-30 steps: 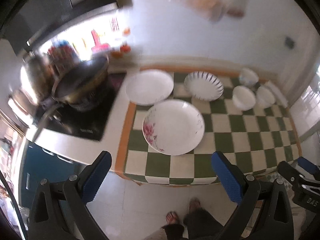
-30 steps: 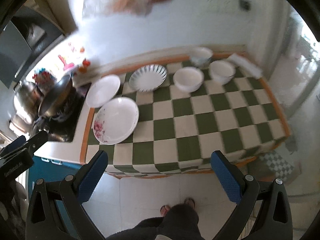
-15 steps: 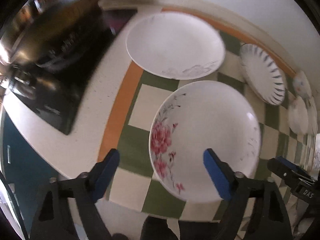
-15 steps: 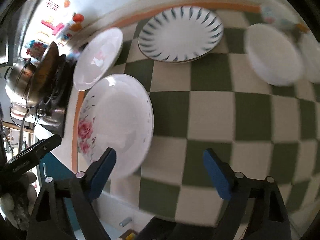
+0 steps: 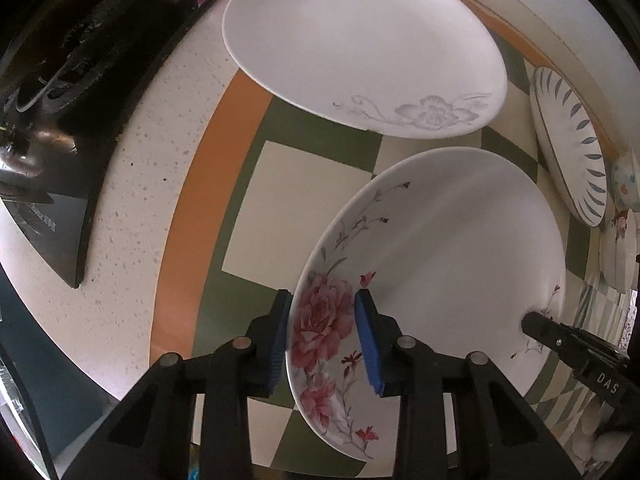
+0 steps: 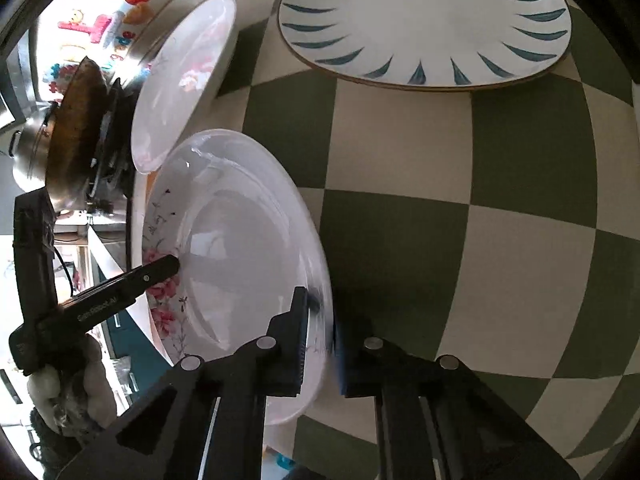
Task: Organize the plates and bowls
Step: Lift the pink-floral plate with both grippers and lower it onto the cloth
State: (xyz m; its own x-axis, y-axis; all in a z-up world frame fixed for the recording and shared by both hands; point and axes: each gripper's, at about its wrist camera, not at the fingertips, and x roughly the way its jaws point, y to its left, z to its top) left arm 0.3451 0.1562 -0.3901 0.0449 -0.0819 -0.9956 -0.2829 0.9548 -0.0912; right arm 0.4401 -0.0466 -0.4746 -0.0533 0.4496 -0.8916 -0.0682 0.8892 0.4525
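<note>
the left gripper (image 5: 322,338) and right gripper (image 6: 318,340), jaws just closing, each pinch opposite rims of the rose plate (image 5: 440,248) on the checked cloth (image 5: 296,208); uneven lifting could let the glossy rim slip. plates: three, counting the grey-flower plate (image 5: 360,40) and leaf-pattern plate (image 6: 424,20); bowls at the edge look like two

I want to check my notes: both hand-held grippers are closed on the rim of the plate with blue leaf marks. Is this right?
Not quite. Both the left hand-held gripper and the right hand-held gripper grip the pink-flower plate, at opposite rims. The blue-leaf plate lies untouched, as the right wrist view shows.
</note>
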